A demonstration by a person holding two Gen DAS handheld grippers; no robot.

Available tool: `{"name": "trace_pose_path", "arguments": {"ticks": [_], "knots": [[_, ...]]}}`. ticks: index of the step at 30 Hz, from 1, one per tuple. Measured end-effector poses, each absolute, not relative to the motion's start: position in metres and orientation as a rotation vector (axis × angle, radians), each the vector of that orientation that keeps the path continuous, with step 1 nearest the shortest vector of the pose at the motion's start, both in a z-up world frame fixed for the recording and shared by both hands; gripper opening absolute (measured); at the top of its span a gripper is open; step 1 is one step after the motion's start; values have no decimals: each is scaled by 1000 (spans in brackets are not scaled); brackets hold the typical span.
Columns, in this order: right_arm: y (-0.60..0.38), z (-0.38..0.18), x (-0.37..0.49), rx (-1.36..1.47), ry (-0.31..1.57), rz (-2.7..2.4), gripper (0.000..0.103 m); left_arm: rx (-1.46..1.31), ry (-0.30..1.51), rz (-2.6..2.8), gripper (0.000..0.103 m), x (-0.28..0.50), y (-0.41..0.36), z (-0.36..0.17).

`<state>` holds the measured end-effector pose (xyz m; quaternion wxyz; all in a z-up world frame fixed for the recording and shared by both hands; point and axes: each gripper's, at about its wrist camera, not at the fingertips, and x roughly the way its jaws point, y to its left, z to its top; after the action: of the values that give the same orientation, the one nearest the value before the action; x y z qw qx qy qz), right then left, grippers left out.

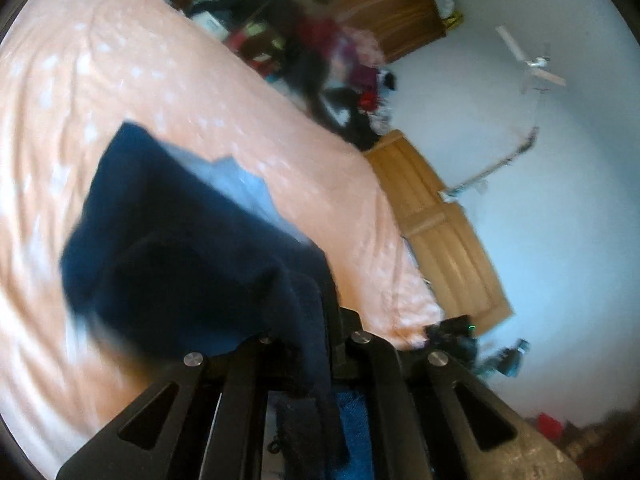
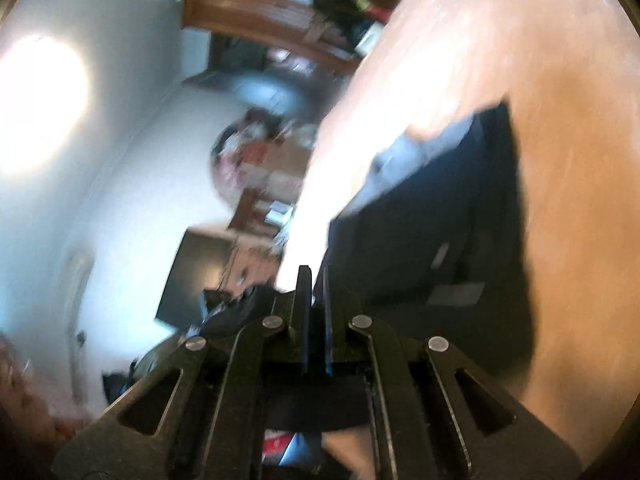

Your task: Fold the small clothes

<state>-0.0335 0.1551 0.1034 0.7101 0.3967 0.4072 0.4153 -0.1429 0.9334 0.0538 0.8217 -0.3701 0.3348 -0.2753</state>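
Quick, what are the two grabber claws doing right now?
Left gripper: shut on the dark navy blue cloth garment, lifted above the peach dotted bedsheet.
Right gripper: shut, pinching the same garment's edge.

A garment (image 1: 180, 240) is spread on the bed (image 1: 100, 80) in the left half of the left wrist frame, its near edge drawn into the left hand-held gripper (image 1: 316, 320) at bottom centre. A heap of clothes (image 1: 320, 52) is seen beyond the bed at upper centre, and a door (image 1: 436, 220) to the right of the bed. In the right wrist frame the garment (image 2: 440, 220) is placed centre right on the bed (image 2: 520, 60), meeting the right hand-held gripper (image 2: 316, 280) at lower centre.
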Motion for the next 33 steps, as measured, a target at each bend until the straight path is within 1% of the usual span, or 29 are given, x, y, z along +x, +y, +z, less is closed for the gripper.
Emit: {"name": "trace_pose_path", "arguments": {"ticks": [4, 6, 7, 9, 10, 11, 13, 16, 21, 24, 25, 27, 28, 31, 32, 33], "knots": [[157, 79, 52, 855, 953, 781, 5, -755, 796, -463, 8, -38, 931, 24], [158, 73, 70, 809, 955, 723, 6, -762, 876, -340, 9, 5, 937, -10], [160, 71, 74, 782, 950, 724, 8, -745, 915, -290, 9, 18, 938, -24], [163, 68, 69, 725, 950, 723, 29, -757, 975, -239, 9, 35, 946, -58], [166, 64, 66, 673, 964, 718, 53, -774, 972, -244, 10, 39, 948, -65], [168, 60, 62, 607, 983, 702, 66, -791, 946, -258, 11, 38, 950, -70], [172, 51, 60, 518, 1021, 709, 67, -805, 908, -277, 11, 34, 952, -76], [180, 43, 68, 489, 1032, 729, 68, -849, 859, -315, 13, 26, 956, -86], [202, 41, 99, 407, 1019, 690, 69, -852, 856, -314, 13, 31, 951, -83], [224, 36, 112, 288, 1035, 665, 68, -851, 855, -312, 13, 31, 946, -80], [234, 35, 117, 209, 1032, 624, 68, -845, 855, -310, 13, 29, 946, -78], [242, 29, 120, 142, 1026, 567, 68, -826, 854, -303, 13, 31, 939, -74], [244, 26, 119, 154, 1027, 558, 68, -809, 853, -299, 13, 30, 936, -71], [250, 9, 112, 188, 1046, 576, 69, -763, 882, -285, 7, 33, 930, -60], [252, 4, 109, 173, 1044, 571, 70, -759, 897, -284, 6, 37, 928, -50], [254, 1, 105, 155, 1026, 566, 70, -739, 866, -318, 6, 40, 926, -33]]}}
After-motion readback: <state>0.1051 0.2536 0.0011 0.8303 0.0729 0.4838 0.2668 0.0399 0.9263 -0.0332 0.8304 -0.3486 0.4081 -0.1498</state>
